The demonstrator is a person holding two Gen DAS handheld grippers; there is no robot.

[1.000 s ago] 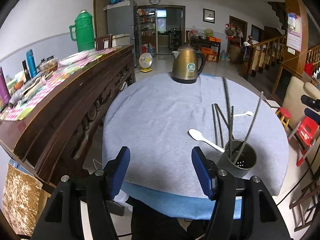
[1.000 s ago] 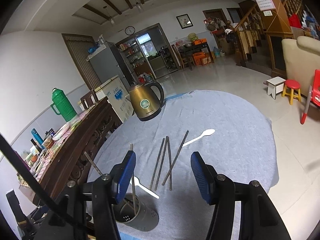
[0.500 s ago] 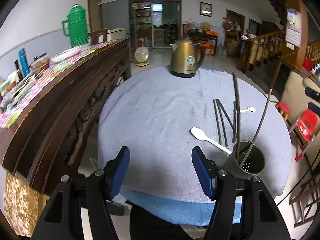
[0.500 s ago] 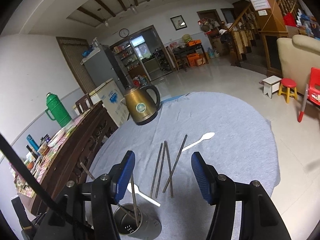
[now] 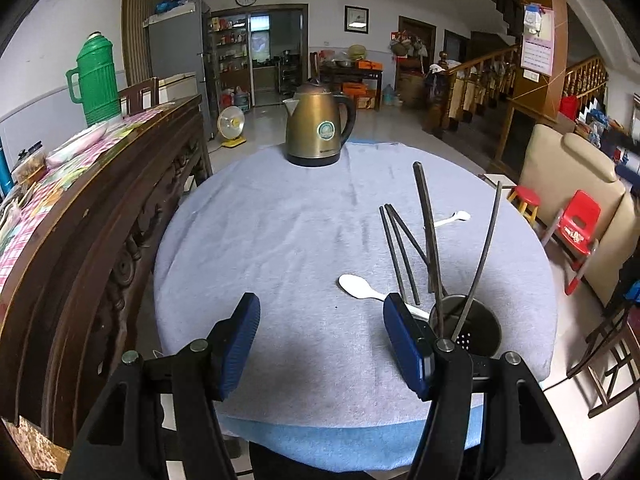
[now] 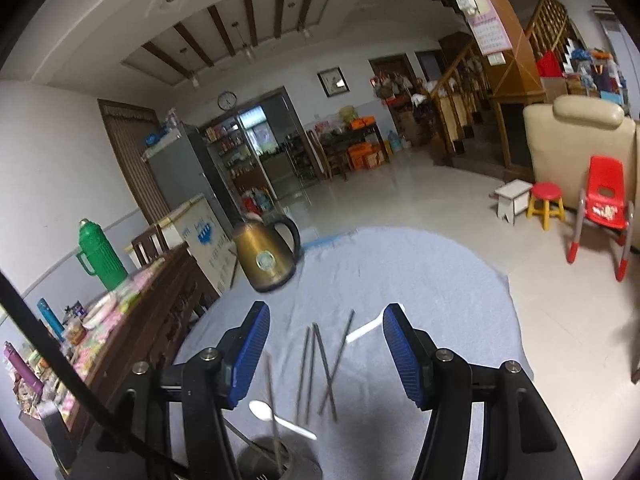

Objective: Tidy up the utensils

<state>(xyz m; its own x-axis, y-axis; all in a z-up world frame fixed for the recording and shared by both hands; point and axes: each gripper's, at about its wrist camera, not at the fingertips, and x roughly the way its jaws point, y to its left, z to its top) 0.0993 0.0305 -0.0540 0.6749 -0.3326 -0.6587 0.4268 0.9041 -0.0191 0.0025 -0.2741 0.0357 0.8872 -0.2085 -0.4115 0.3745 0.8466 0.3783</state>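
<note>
Up close, both the left gripper (image 5: 320, 340) and right gripper (image 6: 324, 354) gape empty. Slim dark chopsticks (image 5: 400, 254) lie lengthwise on the soft grey cloth (image 5: 280, 240), pointing toward the kettle (image 5: 318, 130), beside a perforated metal holder (image 5: 476, 328).

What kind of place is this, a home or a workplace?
Most likely a family home, an open living and dining room. A kettle stands on the cloth-covered round table, a fridge stands by the wall, and small children's chairs sit near a wooden staircase.
</note>
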